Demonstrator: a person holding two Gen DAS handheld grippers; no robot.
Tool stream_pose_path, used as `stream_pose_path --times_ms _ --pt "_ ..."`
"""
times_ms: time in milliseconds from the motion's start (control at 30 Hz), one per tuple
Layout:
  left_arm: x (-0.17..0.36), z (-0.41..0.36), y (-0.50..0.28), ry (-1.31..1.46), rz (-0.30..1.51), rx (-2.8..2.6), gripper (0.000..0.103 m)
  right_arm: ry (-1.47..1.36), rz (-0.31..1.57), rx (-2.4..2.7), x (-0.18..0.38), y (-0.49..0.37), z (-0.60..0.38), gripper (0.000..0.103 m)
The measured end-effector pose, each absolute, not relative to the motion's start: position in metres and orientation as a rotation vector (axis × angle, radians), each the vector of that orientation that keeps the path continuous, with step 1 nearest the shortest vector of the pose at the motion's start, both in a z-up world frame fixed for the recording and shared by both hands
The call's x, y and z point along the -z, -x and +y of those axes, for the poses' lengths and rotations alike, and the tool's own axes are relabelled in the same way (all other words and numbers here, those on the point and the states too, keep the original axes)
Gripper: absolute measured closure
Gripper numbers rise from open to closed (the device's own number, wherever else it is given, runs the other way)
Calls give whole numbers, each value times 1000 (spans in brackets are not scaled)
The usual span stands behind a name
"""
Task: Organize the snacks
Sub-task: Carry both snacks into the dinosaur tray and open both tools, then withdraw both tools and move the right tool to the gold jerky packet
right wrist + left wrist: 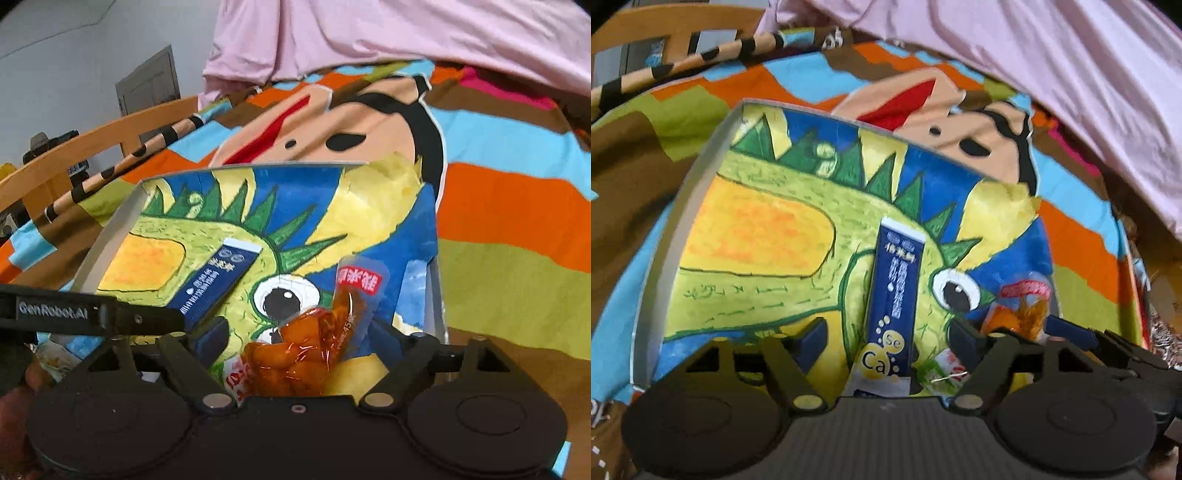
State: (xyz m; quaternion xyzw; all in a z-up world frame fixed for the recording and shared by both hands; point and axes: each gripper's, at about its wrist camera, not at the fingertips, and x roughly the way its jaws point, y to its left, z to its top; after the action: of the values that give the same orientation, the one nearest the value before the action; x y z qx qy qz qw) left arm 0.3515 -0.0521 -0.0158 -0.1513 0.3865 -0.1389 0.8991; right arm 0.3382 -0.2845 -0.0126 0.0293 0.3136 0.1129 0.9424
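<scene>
**In the painted box on the bed: two snacks lying loose**

Inside a shallow box (665,236) with pale walls and a floor painted with a green, spiky dinosaur lie the snacks. The box sits on a bed cover (517,206) of orange, blue, brown and green patches with a cartoon face.

The blue stick pack (894,291) is long and narrow, dark blue with a white top edge, white characters down its length and yellow bubbles marked "Ca" and "Se" near its lower end. It lies flat on the box floor between the spread jaws of the left gripper (886,336), and neither pad touches it.

The orange snack pouch (314,343) is clear, shiny plastic, crinkled around glossy orange-brown pieces, with a red label in white characters at its top. It rests on the box floor near the right wall, between the parted jaws of the right gripper (299,343), released rather than gripped.

A small green-and-white wrapper (942,369) lies just beside the stick pack's lower end.
</scene>
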Motion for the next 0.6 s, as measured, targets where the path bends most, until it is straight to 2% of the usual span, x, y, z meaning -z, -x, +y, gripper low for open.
stream_pose_path --times_ms 67,200,367,600 --pt "9 -49 -344 312 758 288 17 -55 613 -237 7 -330 -284 10" --pt "-3 -46 -326 286 696 283 13 -34 549 -239 -2 -309 -279 5" --pt "-16 -42 -300 260 646 270 6 -12 509 -238 -13 -286 -275 3" --pt "-31 -32 -256 240 574 233 1 -14 471 -235 -33 -247 -276 1"
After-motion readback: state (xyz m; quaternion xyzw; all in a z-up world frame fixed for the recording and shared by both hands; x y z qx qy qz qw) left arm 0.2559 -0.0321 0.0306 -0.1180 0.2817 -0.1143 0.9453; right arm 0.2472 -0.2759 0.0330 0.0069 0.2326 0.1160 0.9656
